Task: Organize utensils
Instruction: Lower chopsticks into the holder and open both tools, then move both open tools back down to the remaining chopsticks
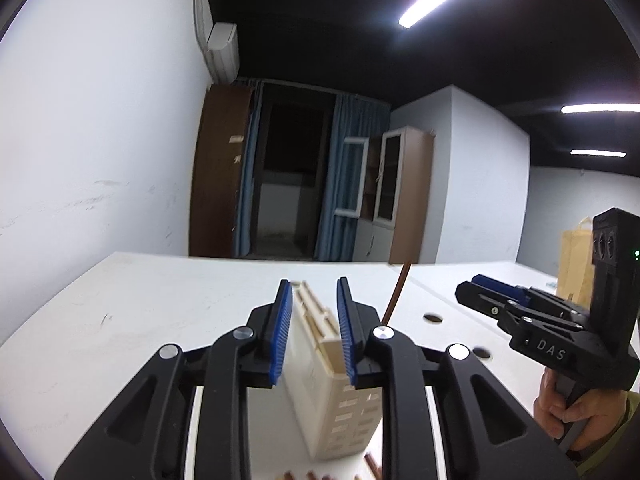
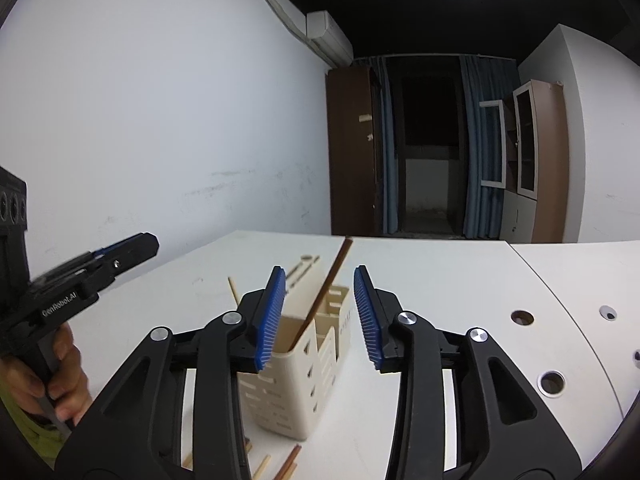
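Left wrist view shows one cream slotted utensil holder [image 1: 340, 408] standing upright on the white worktop [image 1: 132, 320], near the edge closest to me. My left gripper [image 1: 314, 320] has its blue pads apart on either side of the holder's top; whether they touch its walls I cannot tell. My right gripper [image 1: 480, 286] hangs to the side, held by my hand [image 1: 568, 412], well clear of the holder.

From the right wrist view, I count several compartments in the holder [image 2: 296, 384], though not exactly how many. One dark brown chopstick [image 2: 324, 296] leans in the nearest compartment, its tip rising above the rim. My right gripper [image 2: 320, 316] stands with pads apart and nothing pressed between them; the holder and chopstick sit beyond the gap. One pale stick [image 2: 233, 292] shows behind the left pad. A few more chopsticks [image 2: 288, 462] lie loose on the worktop at the near edge, partly hidden by the gripper, so I cannot count them.
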Tool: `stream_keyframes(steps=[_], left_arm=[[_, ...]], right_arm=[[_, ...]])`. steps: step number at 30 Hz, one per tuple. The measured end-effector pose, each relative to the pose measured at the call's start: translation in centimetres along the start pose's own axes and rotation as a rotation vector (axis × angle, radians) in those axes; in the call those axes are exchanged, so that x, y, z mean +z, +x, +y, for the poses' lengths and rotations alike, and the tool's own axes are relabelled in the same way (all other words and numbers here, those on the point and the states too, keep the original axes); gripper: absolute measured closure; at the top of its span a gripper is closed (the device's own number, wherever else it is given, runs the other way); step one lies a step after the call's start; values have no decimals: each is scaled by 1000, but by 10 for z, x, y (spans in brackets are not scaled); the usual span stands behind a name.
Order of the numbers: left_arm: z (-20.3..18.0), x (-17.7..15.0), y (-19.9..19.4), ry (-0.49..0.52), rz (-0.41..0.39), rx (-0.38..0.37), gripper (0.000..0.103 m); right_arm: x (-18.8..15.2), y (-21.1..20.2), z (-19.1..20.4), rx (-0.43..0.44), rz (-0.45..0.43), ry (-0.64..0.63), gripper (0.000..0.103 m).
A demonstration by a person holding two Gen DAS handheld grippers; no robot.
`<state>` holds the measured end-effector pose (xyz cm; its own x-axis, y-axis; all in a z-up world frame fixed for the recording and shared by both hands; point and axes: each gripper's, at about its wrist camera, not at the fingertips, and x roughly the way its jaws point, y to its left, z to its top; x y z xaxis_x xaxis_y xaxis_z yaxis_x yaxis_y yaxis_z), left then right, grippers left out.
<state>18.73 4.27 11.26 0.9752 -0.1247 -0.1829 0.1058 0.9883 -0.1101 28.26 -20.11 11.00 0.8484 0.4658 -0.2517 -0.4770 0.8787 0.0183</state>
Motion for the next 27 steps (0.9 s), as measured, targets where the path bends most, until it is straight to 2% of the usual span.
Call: stream_keyframes(steps=[2, 7, 12, 16, 22, 27], left_arm=[[0, -4, -3, -1, 43, 21, 73], [1, -16, -6, -4, 154, 65, 73], [5, -32, -2, -32, 321, 104, 69], [3, -42, 1, -1, 382, 132, 67], [13, -62, 13, -3, 483, 159, 67], [15, -86, 23, 6, 575, 182, 67]], right_arm=[[-6, -1, 2, -1, 33, -8, 66], [-23, 1, 8, -6, 136, -7, 61], [-41, 8, 10, -27, 240, -33, 56], [-61, 14, 10, -4, 339, -7, 52], [-88, 19, 8, -19, 436, -4, 48], [-109, 29, 5, -13, 532, 24, 48]])
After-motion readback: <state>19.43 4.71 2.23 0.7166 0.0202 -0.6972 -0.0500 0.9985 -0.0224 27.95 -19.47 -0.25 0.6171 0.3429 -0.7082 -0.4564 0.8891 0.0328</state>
